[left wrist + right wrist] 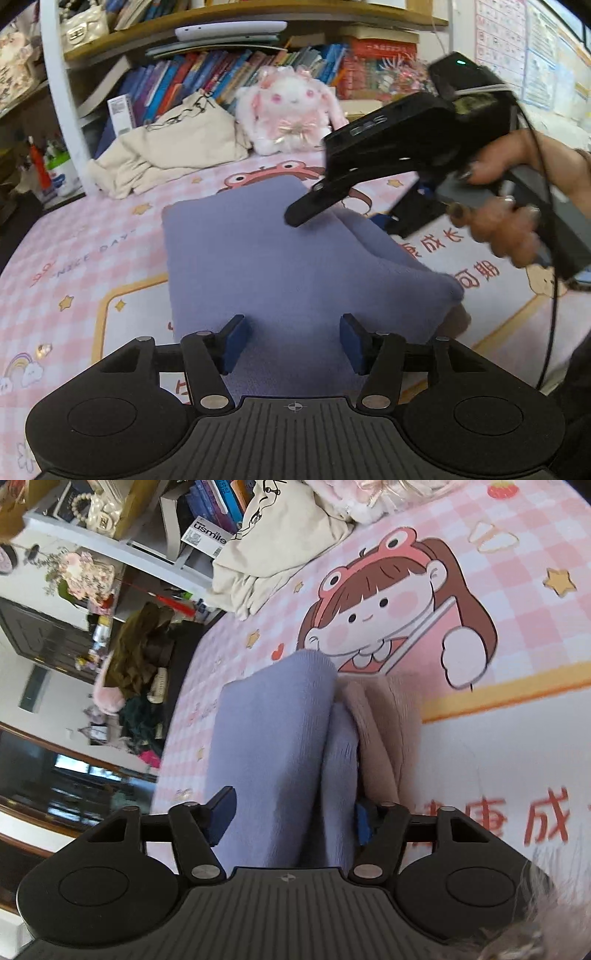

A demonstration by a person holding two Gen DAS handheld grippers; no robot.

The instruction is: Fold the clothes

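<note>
The lavender knit garment lies folded into a thick block on the pink checked cartoon bedsheet, with a beige garment tucked against or under its right edge.

Left gripper: jaws stand apart, blue pads either side of the near edge of the block; no pad visibly presses the cloth. The block extends straight ahead of these jaws, its long axis running away from the camera.

Right gripper: jaws likewise apart, the lavender fold running up between them. Its right pad sits against or just beside the fold's edge; contact cannot be confirmed. In the left view this tool hovers over the block's far right corner.

Judgement: both tools are close; the left lies squarer to the near edge.

Obscured: the beige piece's extent and the block's underside. The right hand is motion-blurred.
</note>
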